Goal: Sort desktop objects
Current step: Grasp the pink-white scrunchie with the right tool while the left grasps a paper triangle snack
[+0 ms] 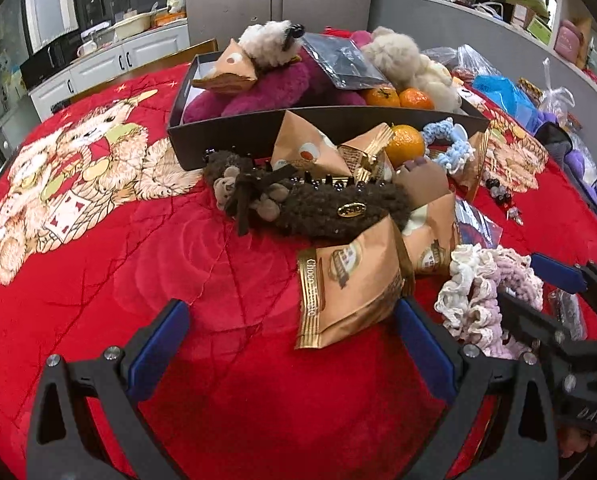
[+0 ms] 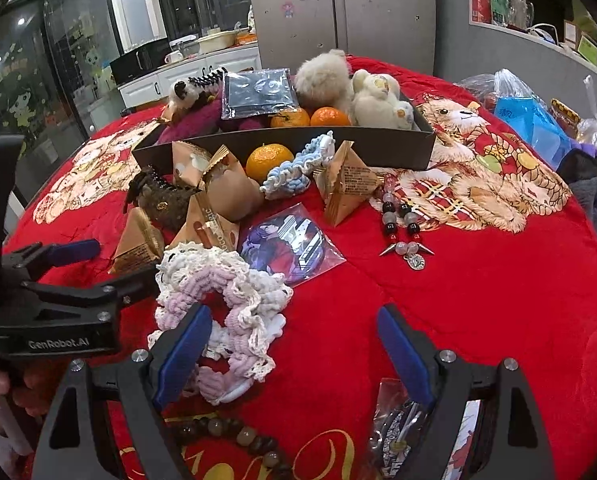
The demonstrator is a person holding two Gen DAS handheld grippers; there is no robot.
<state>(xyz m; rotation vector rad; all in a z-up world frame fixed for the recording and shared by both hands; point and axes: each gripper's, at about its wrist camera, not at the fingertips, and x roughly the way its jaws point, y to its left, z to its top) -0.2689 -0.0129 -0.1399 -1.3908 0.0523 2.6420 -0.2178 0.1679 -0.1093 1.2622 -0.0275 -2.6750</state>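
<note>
I'm working over the red plush blanket printed with teddy bears [image 2: 458, 280], which covers the whole table. At the far side sits the dark rectangular cardboard box [image 2: 282, 148], already holding plush toys and two oranges. In front of it lies the loose pile, with the tan foil-edged snack packets [image 1: 346, 292] scattered through it, a brown fuzzy hair claw [image 1: 318, 208] and one loose orange mandarin [image 2: 269, 160].

My likely pick is the pink-and-cream crocheted scrunchie [image 2: 234, 300] — it lies on the blanket nearest me, its left part passing behind the right gripper's [image 2: 294, 344] left finger, the rest spread between the two fingers. That gripper's jaws stand wide apart, pressing on nothing. The left gripper [image 1: 290, 344] is also spread wide over bare blanket, the nearest snack packet just beyond its right finger.

I judge the scrunchie light, soft and floppy — it will squash and sag. I'd pinch across one thick ruffled band, not the lace edge.
</note>
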